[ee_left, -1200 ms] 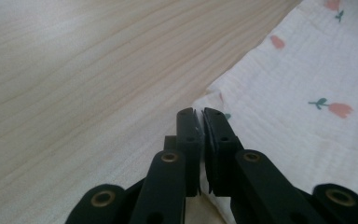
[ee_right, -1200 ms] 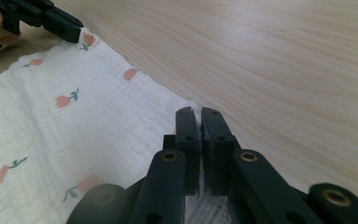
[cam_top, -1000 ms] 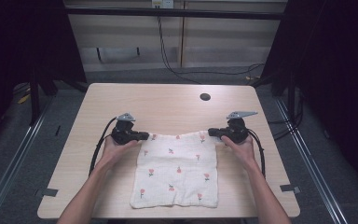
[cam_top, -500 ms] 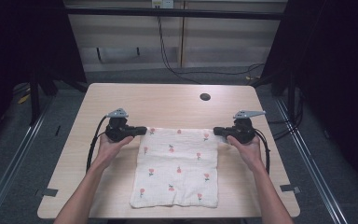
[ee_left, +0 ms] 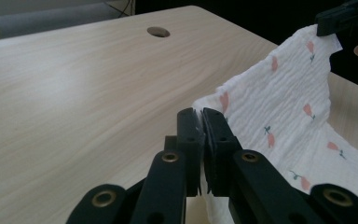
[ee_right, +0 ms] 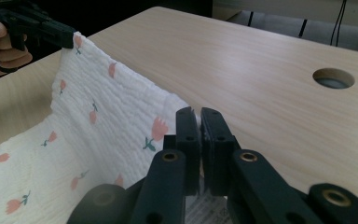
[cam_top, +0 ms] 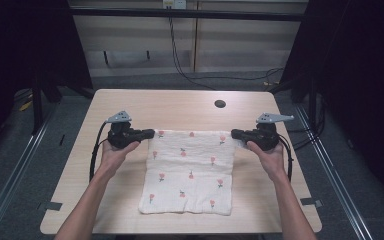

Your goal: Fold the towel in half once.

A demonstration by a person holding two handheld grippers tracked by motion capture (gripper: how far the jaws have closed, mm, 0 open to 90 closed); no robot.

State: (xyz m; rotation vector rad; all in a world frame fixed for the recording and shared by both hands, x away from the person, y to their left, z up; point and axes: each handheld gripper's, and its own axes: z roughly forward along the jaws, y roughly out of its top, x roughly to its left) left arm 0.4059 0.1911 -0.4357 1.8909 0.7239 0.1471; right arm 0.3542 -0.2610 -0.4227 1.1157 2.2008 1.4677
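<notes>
A white cloth point(cam_top: 190, 170) printed with small pink flowers lies on the wooden table point(cam_top: 180, 107), its far edge lifted and pulled taut. My left gripper point(cam_top: 152, 133) is shut on the cloth's far left corner; in the left gripper view the cloth point(ee_left: 279, 107) is pinched between the closed jaws of that gripper point(ee_left: 201, 114). My right gripper point(cam_top: 233, 134) is shut on the far right corner, where the cloth point(ee_right: 112, 102) runs off from the shut gripper point(ee_right: 199, 113). The near half of the cloth still rests flat on the table.
A round cable hole point(cam_top: 220, 104) sits in the table behind the cloth. Black cables trail from both grippers over the table's sides. Dark frame posts and grey floor surround the table.
Both grippers have moved apart and upward, stretching the cloth's far edge straight and lifting it off the table. The jaws have stayed shut on the corners.
</notes>
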